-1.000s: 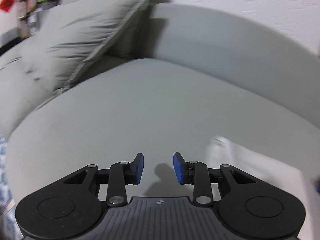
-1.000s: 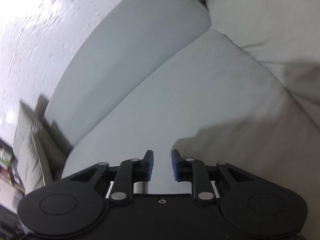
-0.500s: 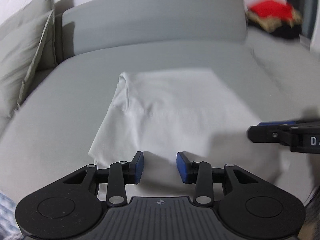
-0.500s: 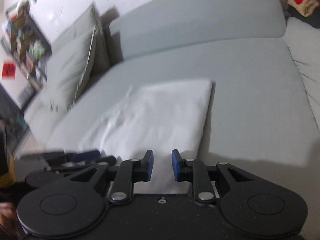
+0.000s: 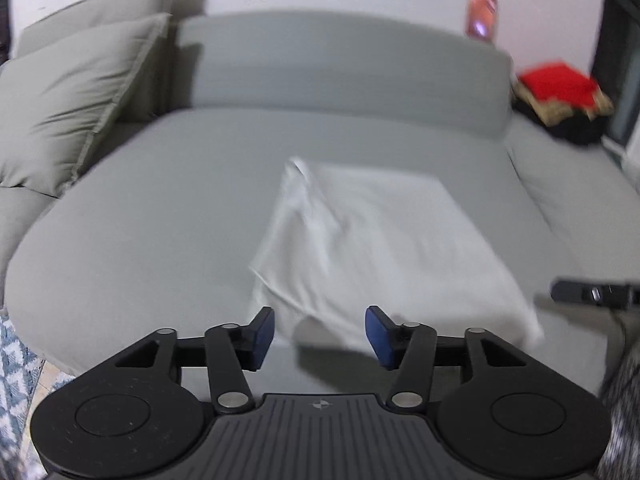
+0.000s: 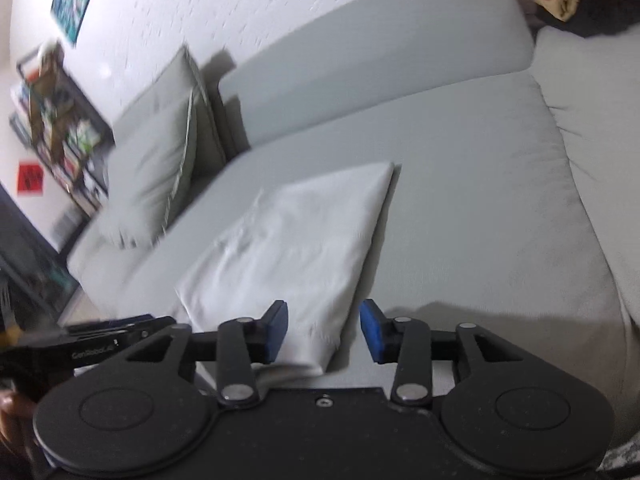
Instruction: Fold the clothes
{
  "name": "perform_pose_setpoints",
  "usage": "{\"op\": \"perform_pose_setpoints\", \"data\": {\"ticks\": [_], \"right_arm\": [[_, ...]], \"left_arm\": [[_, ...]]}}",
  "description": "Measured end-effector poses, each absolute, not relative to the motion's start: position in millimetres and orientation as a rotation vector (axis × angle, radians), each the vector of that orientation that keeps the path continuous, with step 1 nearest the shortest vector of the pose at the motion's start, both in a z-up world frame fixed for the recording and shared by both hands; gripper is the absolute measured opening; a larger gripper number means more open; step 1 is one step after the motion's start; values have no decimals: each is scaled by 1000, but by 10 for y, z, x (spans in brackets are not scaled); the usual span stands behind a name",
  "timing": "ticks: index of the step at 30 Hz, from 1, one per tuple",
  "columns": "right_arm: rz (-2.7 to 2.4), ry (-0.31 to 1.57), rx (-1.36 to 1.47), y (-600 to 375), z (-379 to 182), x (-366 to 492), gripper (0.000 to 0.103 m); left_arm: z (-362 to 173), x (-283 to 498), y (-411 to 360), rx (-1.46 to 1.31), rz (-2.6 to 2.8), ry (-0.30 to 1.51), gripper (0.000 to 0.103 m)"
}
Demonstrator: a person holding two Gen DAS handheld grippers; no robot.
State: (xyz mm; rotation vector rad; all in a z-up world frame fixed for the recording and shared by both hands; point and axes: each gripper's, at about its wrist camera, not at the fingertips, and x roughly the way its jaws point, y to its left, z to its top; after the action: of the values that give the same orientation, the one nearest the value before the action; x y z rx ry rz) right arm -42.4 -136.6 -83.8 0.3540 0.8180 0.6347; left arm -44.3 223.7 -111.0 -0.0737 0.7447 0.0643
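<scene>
Right gripper (image 6: 323, 330) hangs over the near end of a folded white garment (image 6: 298, 248), blue pads (image 6: 276, 332) apart and the jaws opening, nothing pinched between them. The cloth lies flat on the grey sofa seat (image 6: 472, 200), running away ahead of the fingers. Off to the gripper's left, low down, the left gripper (image 6: 100, 338) pokes in, blurred. Farther ahead on the left, a grey cushion (image 6: 156, 176) leans against the backrest (image 6: 372, 52).

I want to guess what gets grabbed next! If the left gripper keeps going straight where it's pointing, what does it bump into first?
Probably the white folded cloth on the grey sofa. The left gripper, its jaws opening and empty, aims at the cloth's near edge, though depth is unclear.
</scene>
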Motion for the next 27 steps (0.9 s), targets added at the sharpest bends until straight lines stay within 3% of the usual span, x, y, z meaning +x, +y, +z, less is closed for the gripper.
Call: {"op": "perform_pose_setpoints", "data": {"ticks": [5, 10, 15, 27], "right_arm": [[634, 836, 436, -1381, -978, -254, 56], [620, 886, 541, -1429, -1128, -97, 61], [606, 912, 610, -1451, -1217, -17, 61], [619, 1018, 744, -1448, -1385, 259, 46]], "left_arm": [[-1053, -47, 2586, -193, 101, 751, 59], [-1231, 157, 2828, -444, 39, 863, 59], [-1299, 229, 2974, -600, -11, 893, 64], [-1615, 723, 3049, -729, -221, 1077, 64]]}}
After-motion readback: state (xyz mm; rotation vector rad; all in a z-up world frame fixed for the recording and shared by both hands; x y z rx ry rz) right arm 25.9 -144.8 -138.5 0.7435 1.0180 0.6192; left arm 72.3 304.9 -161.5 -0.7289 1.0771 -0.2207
